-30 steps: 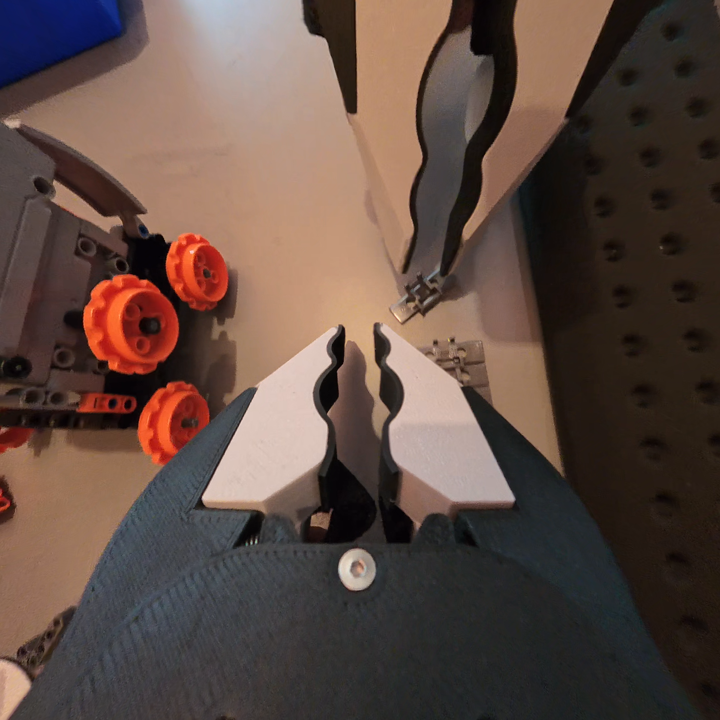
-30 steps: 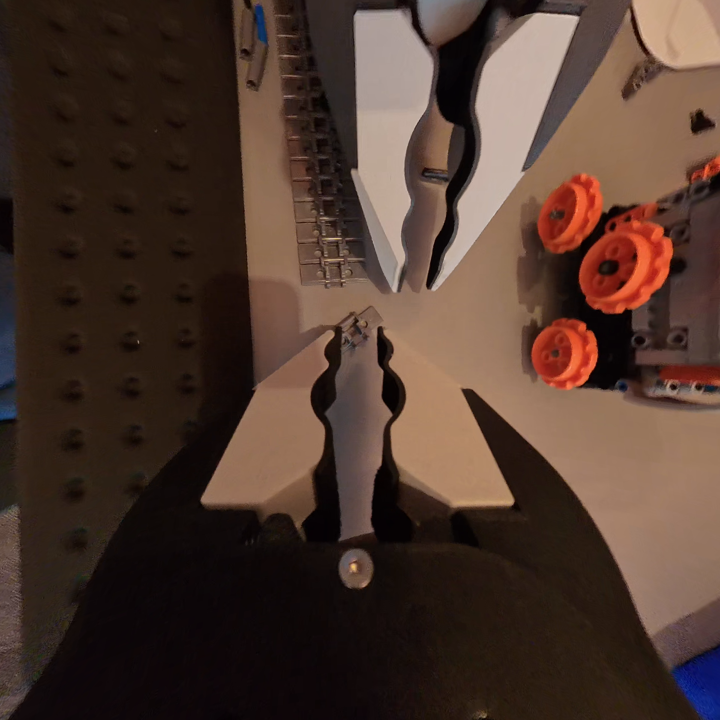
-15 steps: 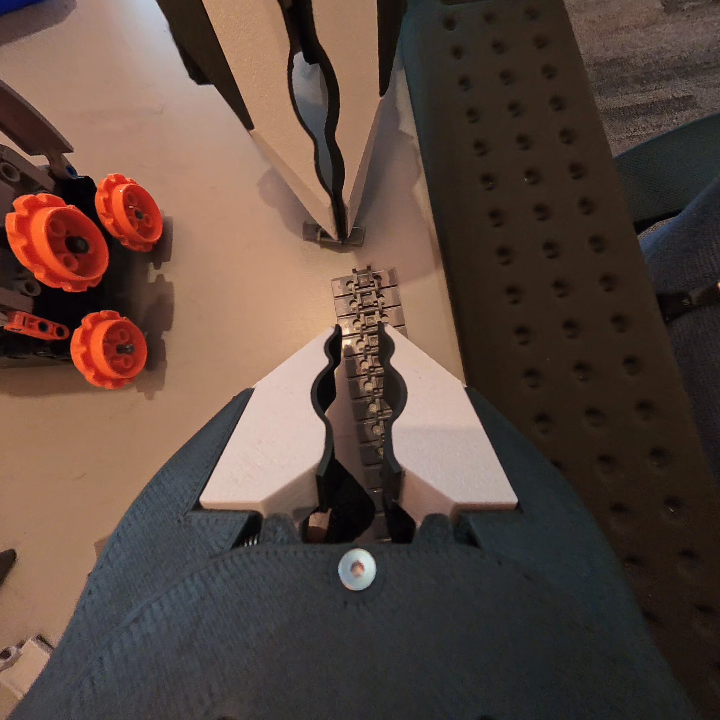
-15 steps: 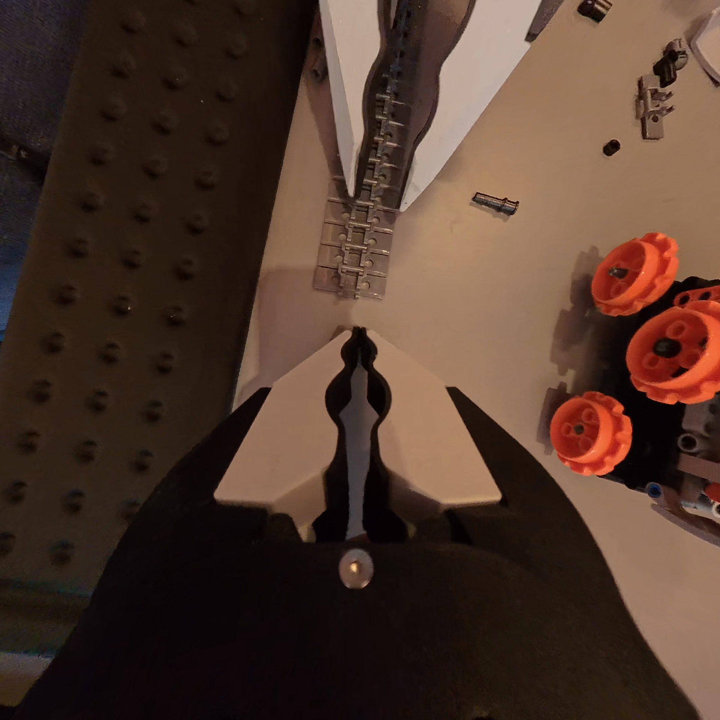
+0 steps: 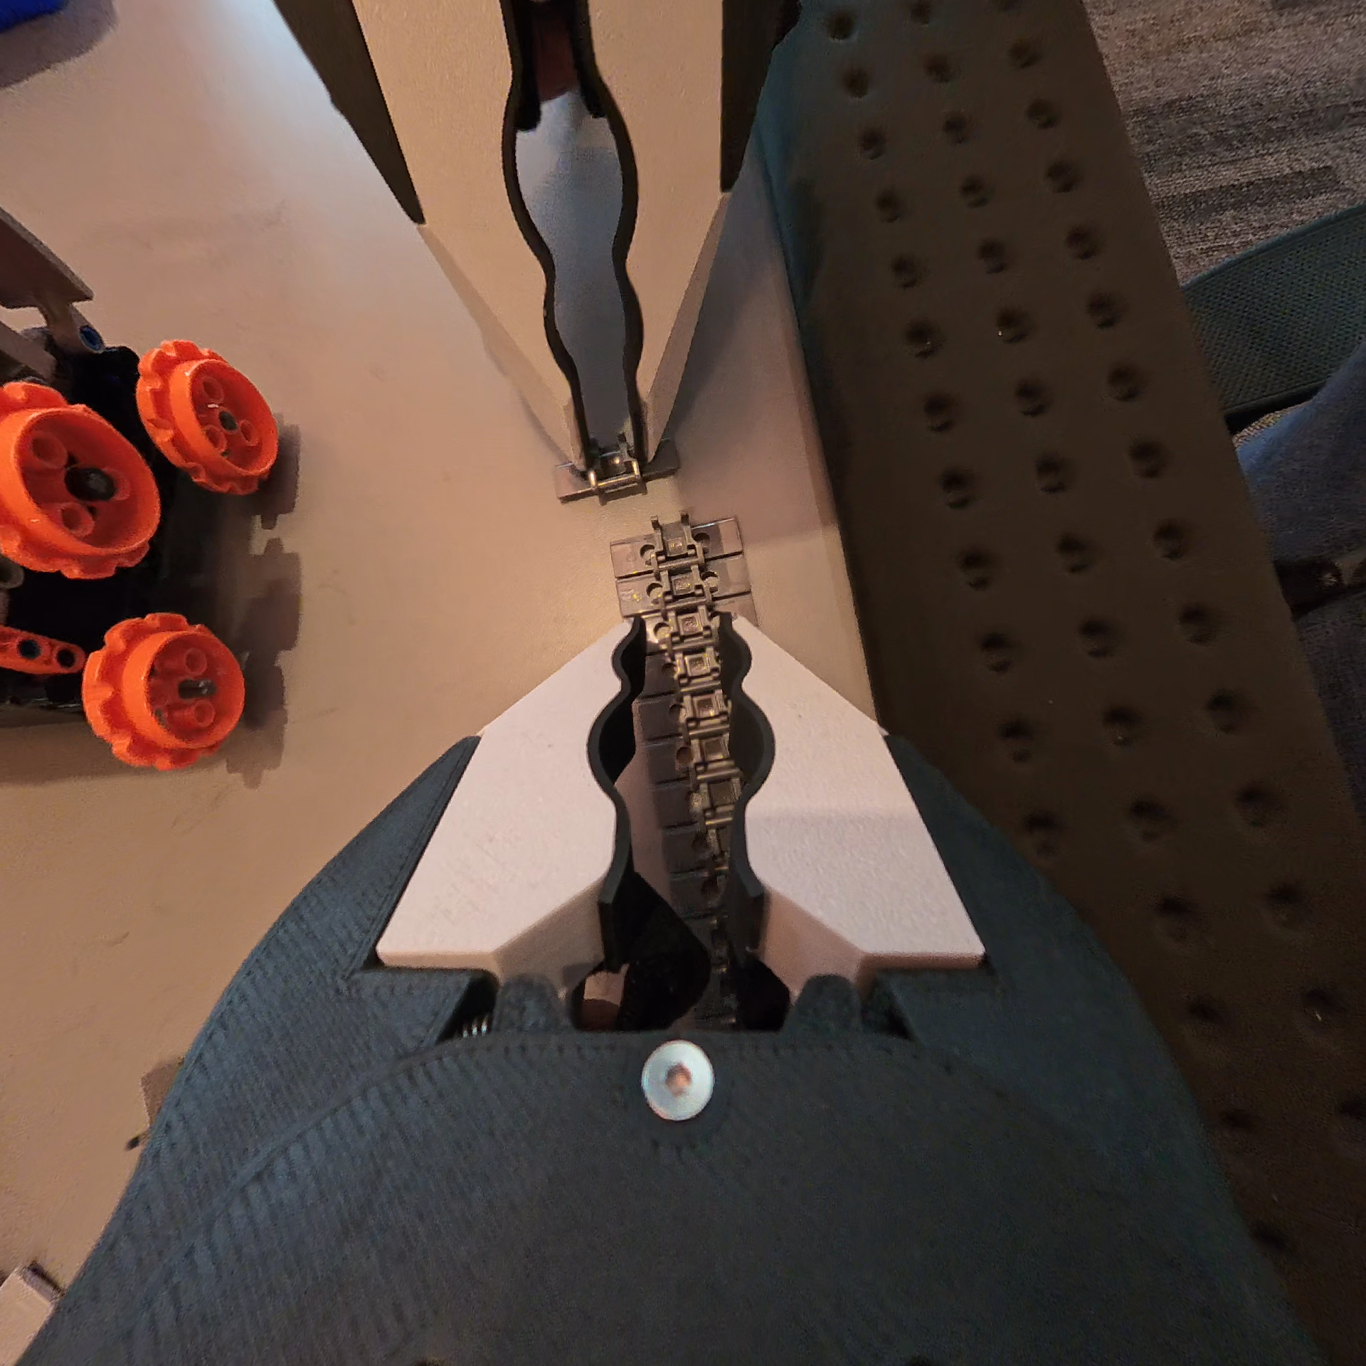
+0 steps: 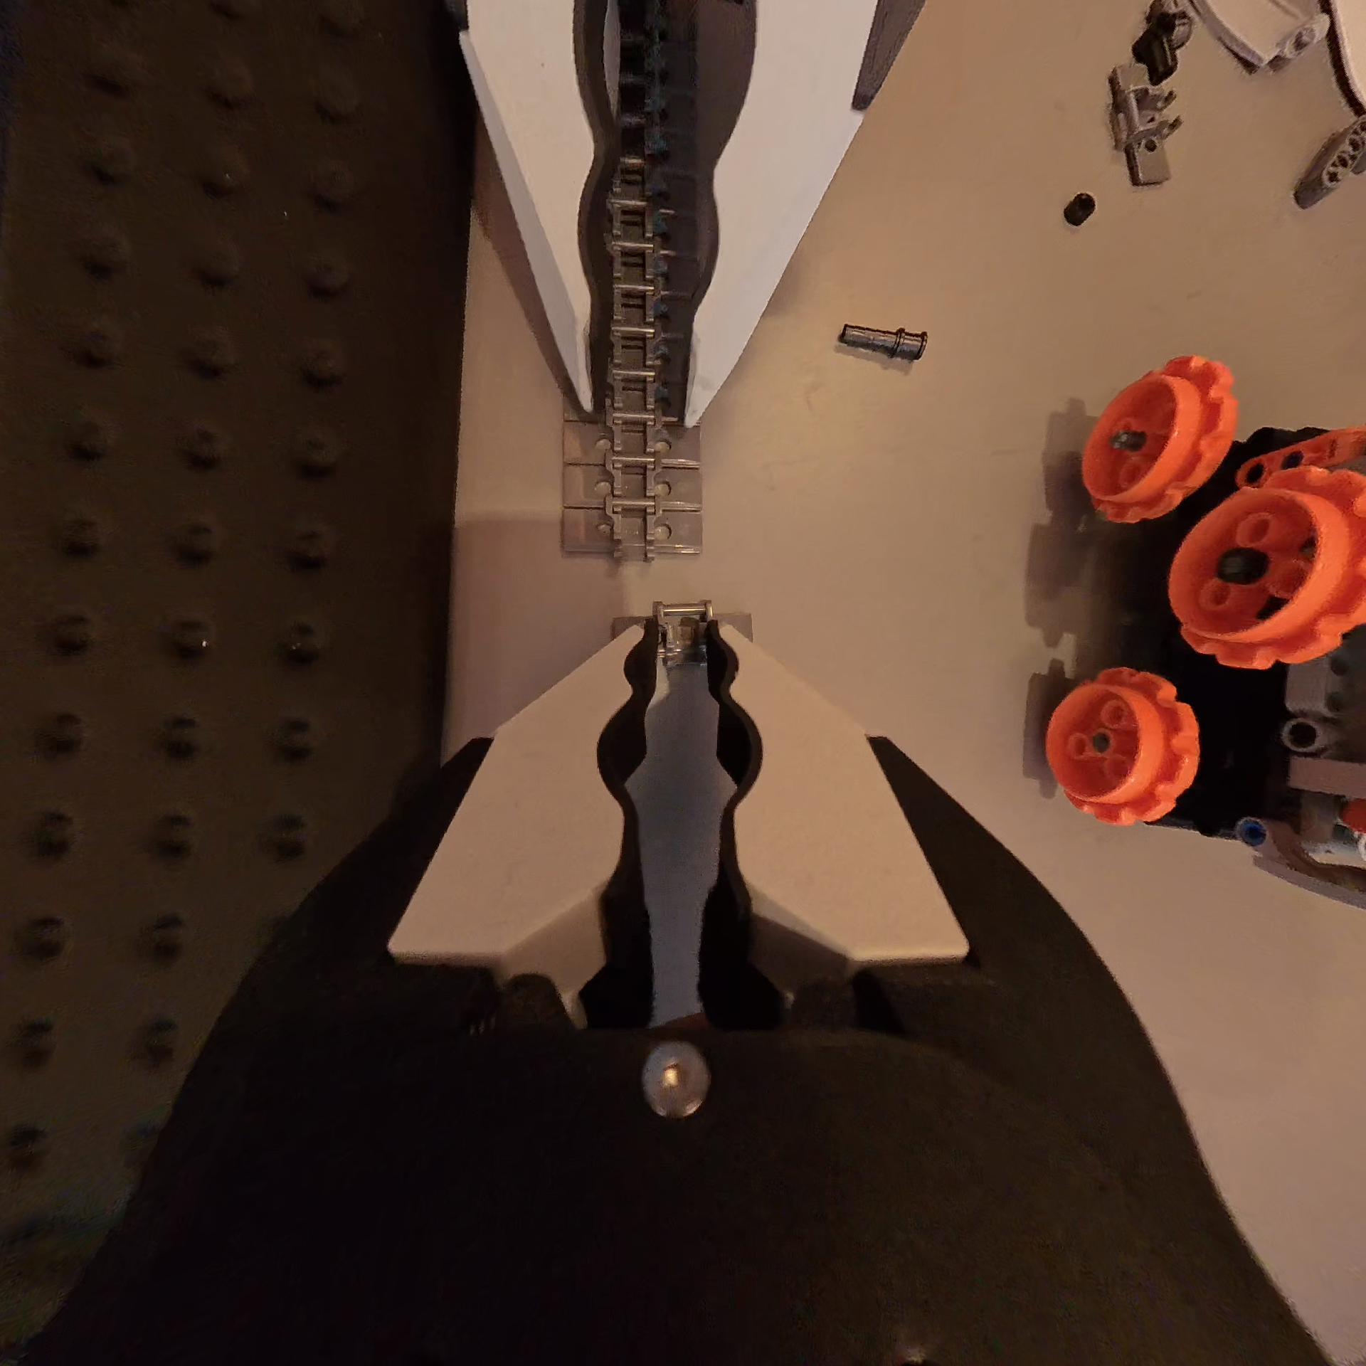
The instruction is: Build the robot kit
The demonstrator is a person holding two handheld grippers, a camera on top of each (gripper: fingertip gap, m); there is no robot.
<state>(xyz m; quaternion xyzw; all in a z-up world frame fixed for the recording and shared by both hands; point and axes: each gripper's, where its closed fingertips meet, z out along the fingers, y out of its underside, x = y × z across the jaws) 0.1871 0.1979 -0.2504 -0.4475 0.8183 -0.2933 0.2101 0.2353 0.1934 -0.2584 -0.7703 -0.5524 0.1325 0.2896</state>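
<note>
Right gripper (image 6: 684,628) pinches 1 link (image 6: 684,621); pin (image 6: 883,342) shows only there.

Single grey track link (image 6: 684,634) pinched at the tips of the right gripper (image 6: 684,628), lying flat on the beige table (image 5: 414,591), its clip end facing the chain; long grey track chain (image 5: 684,643) stretched flat on the same table, straight, running between the fingers of the left gripper (image 5: 684,628), fingers close on either side, grip on it unclear; free end of the chain (image 6: 632,510) just beside the single link (image 5: 613,473), a small gap between them, not joined.
</note>
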